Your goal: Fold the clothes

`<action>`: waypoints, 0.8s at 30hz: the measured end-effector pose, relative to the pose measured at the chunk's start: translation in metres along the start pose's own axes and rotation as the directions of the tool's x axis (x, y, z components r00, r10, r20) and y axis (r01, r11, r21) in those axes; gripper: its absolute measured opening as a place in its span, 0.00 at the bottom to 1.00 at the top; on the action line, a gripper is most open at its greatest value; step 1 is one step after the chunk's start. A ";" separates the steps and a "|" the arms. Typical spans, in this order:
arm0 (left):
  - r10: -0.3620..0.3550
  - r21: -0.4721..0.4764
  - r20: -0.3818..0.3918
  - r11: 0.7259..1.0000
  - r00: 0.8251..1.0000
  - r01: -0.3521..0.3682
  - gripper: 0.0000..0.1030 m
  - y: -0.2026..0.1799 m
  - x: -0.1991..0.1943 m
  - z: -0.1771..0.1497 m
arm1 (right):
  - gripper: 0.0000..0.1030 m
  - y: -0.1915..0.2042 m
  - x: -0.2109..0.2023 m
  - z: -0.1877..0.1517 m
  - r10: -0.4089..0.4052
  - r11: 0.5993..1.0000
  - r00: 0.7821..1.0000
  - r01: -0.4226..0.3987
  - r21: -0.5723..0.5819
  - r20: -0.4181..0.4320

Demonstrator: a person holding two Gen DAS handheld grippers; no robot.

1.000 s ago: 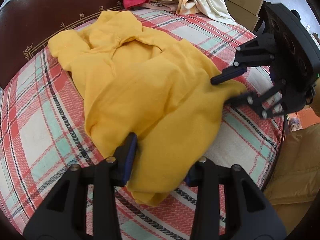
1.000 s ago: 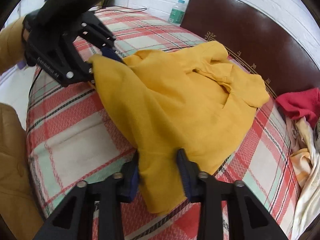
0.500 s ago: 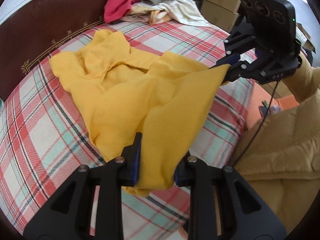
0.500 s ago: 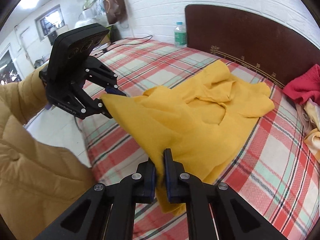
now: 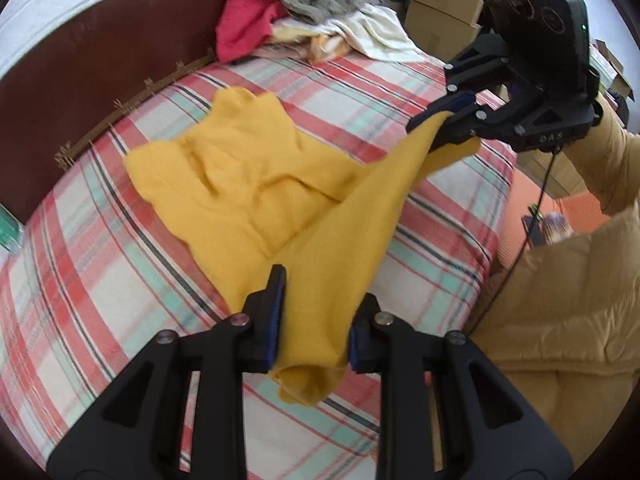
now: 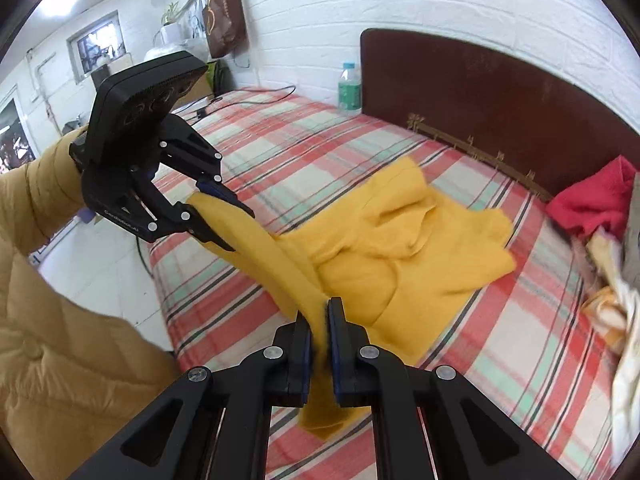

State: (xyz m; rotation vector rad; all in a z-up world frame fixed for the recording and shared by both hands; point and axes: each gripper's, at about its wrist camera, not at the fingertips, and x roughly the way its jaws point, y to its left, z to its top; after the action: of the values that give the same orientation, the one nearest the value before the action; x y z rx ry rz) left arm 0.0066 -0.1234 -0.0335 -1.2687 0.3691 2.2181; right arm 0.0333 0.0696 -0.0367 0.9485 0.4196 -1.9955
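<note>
A yellow garment (image 5: 248, 184) lies partly on the plaid bed, its near edge lifted and stretched between both grippers. My left gripper (image 5: 316, 312) is shut on one corner of the yellow garment; it also shows in the right wrist view (image 6: 228, 220). My right gripper (image 6: 319, 328) is shut on the other corner of the garment (image 6: 408, 248); it also shows in the left wrist view (image 5: 440, 124). The far part of the garment rests crumpled near the headboard.
A dark brown headboard (image 6: 500, 92) runs along the bed's far side. A pile of red, grey and cream clothes (image 5: 312, 20) sits at one end. A water bottle (image 6: 350, 88) stands by the headboard. Cardboard boxes (image 5: 440, 4) stand beyond the bed.
Both grippers have lifted and pulled back from the bed, drawing the garment's near edge up and taut. More of the plaid sheet shows.
</note>
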 end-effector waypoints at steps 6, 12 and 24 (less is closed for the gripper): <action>0.035 -0.006 0.009 0.999 0.999 -0.035 0.27 0.036 0.003 0.053 | 0.06 -0.039 -0.002 0.036 -0.058 0.998 0.998 0.058 0.000 0.034; 0.039 -0.049 -0.009 0.998 0.999 -0.039 0.27 0.073 0.027 0.091 | 0.06 -0.086 0.020 0.064 -0.096 0.995 0.995 0.096 0.038 0.011; 0.041 -0.324 -0.035 0.945 0.999 -0.050 0.37 0.149 0.099 0.098 | 0.07 -0.149 0.104 0.084 -0.126 0.981 0.987 0.139 0.137 -0.099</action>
State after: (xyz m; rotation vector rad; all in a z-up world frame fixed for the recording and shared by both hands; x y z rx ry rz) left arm -0.1893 -0.1638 -0.0726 -1.4725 0.0408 2.3726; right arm -0.1627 0.0457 -0.0696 1.1293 0.4024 -2.1320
